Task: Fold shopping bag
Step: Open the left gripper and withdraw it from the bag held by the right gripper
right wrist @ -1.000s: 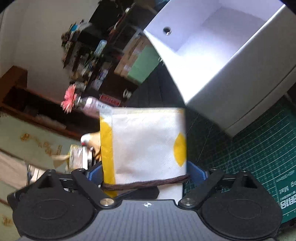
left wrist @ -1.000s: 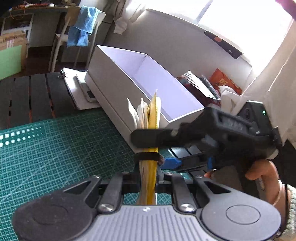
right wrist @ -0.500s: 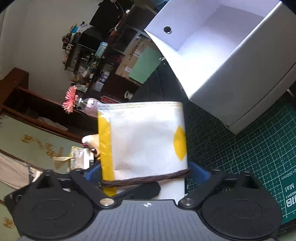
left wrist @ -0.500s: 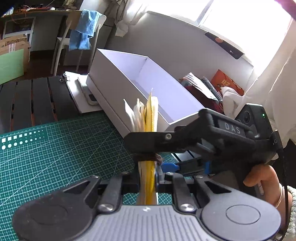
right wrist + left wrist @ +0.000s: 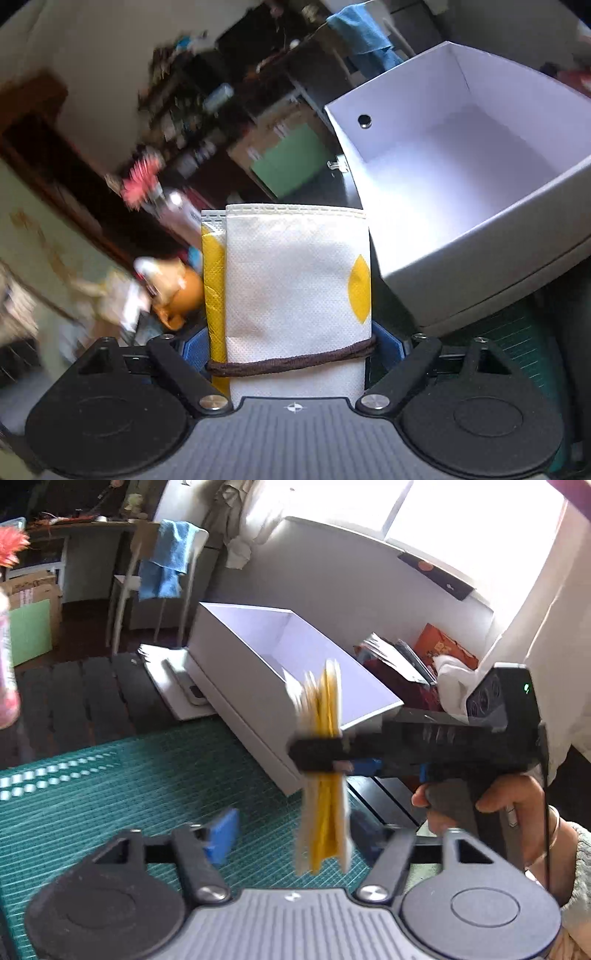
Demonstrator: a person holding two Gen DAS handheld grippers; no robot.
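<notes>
Folded bag, banded, in hand-over to the box

Nearest, left gripper [image 5: 291, 836]: jaws opening, spread wide, blue pads [image 5: 221, 836] clear of the bag on both sides. Nothing pressed between them. Best kept open and drawn off to one side, so no pad catches the bundle's lower edge.

Between, folded shopping bag [image 5: 295, 295]: white non-woven cloth with yellow panels, folded into a thick upright packet, bound near its lower end by a brown elastic band [image 5: 291, 363]. Held clear of the green cutting mat [image 5: 110, 775], edge-on to the left wrist view and blurred there. Band sits low; upper layers fan slightly and could splay if squeezed unevenly.

Right gripper [image 5: 291, 347]: jaws set wide yet bearing on the packet's two side edges at band height, sole support of the bag. A person's hand [image 5: 491, 805] on its grip. Steady pressure across the band advised; no slackening until the packet is over its resting place; packet kept upright.

Beyond, white open box [image 5: 461, 177]: empty inside, standing at the mat's far edge, just beyond the bag. Probable place to set the packet, judged from position alone. Lowering flat side down into the interior advised, rim cleared first.

Farthest: chair with blue towel [image 5: 166, 565].
</notes>
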